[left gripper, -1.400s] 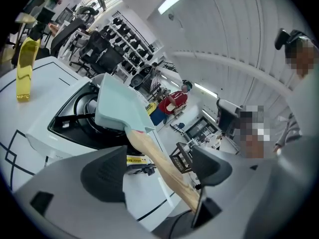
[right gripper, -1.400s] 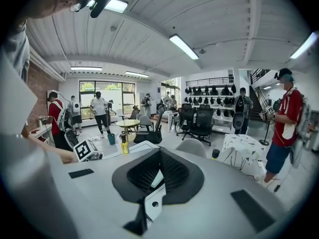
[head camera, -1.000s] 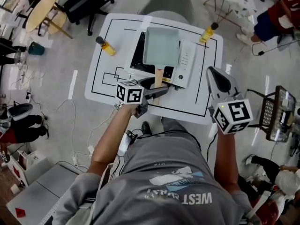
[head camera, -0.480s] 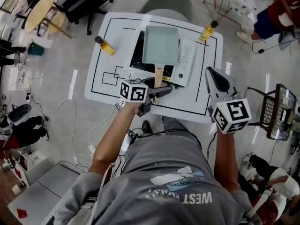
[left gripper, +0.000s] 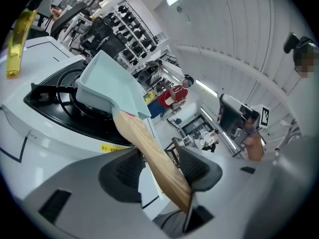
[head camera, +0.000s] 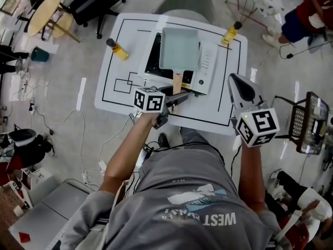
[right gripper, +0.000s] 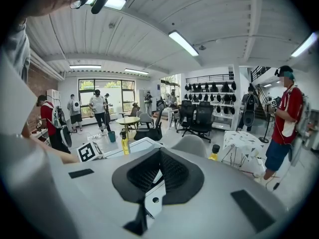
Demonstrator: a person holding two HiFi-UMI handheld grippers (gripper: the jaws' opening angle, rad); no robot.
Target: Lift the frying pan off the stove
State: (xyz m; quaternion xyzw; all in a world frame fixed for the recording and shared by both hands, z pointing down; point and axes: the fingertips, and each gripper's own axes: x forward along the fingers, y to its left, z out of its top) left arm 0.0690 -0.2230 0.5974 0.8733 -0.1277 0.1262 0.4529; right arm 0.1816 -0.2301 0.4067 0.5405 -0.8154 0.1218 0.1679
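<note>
A pale green square frying pan [head camera: 179, 48] sits on the black stove [head camera: 154, 62] on the white table [head camera: 117, 82]. Its wooden handle [head camera: 177, 81] points toward me. My left gripper [head camera: 181, 96] has reached the handle's end, and its jaws are closing around it. In the left gripper view the handle [left gripper: 154, 153] runs between the two pads [left gripper: 124, 172], with a thin gap still showing on the right side. The pan [left gripper: 109, 88] rests level on the burner [left gripper: 55, 108]. My right gripper [head camera: 238, 82] hovers past the table's right edge, shut [right gripper: 159, 176] and empty.
Two yellow bottles with black caps stand on the table, one at the left [head camera: 117, 51] and one at the back right [head camera: 231, 35]. The stove's white control panel [head camera: 207, 66] lies right of the pan. Chairs, cables and people surround the table.
My left gripper has slid a little right and forward onto the handle's end, and its jaws have narrowed around it. The pan and the right gripper have stayed put.
</note>
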